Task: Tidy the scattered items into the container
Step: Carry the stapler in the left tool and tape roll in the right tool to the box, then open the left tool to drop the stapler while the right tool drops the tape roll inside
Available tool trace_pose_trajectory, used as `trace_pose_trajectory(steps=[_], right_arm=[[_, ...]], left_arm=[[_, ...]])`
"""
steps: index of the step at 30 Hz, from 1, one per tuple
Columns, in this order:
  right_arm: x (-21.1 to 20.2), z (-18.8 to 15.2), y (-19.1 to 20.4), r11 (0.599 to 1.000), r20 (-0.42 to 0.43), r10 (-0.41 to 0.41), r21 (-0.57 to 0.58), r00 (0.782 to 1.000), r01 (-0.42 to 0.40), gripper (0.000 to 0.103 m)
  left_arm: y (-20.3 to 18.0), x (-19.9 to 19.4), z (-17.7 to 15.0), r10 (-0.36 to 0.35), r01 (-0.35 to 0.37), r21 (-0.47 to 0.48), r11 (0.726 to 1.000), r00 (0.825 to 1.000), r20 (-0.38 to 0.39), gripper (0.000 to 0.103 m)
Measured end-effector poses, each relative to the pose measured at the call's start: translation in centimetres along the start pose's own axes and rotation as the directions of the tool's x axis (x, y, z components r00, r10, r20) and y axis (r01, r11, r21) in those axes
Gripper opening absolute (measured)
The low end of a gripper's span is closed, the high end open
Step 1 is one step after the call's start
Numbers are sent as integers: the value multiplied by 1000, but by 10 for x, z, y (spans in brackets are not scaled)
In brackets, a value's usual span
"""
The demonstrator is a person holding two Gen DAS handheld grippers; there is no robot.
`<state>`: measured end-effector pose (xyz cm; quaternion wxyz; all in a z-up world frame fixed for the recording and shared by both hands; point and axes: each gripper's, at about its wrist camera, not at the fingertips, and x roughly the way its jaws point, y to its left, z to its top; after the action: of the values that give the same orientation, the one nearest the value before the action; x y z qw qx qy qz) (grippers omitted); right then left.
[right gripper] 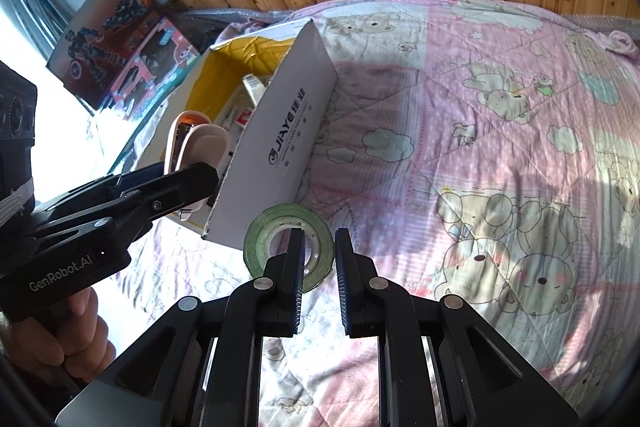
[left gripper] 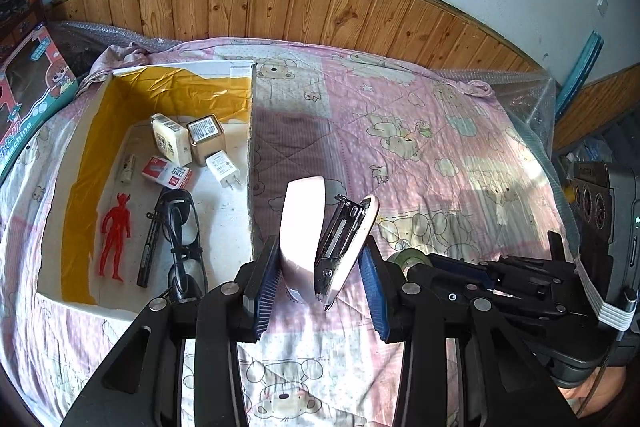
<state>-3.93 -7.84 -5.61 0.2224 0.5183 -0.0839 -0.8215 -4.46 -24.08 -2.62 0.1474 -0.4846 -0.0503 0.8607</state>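
Surface: bed w/ pink bear-print quilt (left gripper: 420,131); wood-panel wall (left gripper: 280,3) behind.
Container: white cardboard box (right gripper: 280,143), yellow-lined, open top, on quilt's left part.
In box: red figurine (left gripper: 115,235), black glasses (left gripper: 182,247), white charger plug (left gripper: 224,169), red-white staple box (left gripper: 168,171), gold cube (left gripper: 206,139), cream packet (left gripper: 170,141).
Left tool (left gripper: 320,279): clamped on pink stapler (left gripper: 316,239), which is hinged open, upright, just right of box wall.
Right tool (right gripper: 318,279): fingers apart, holding nothing; left finger over green tape roll (right gripper: 260,243).
Tape roll: flat on quilt, just beside box's near corner.
Hand (right gripper: 80,339): grips left tool's handle.
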Motion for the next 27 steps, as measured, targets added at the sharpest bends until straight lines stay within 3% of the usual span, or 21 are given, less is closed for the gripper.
trace_pose_trajectory(steps=[16,27], right_arm=[[0,16,58,991,-3,46,-125,999,-46,15],[6,54,93,975,19,62,-215,998,-57,15]], left_arm=[[74,-44,-14,30,-20,-185,983,998,53,40],[112,-33,-9,57,-49,-291,955,998,19,40]])
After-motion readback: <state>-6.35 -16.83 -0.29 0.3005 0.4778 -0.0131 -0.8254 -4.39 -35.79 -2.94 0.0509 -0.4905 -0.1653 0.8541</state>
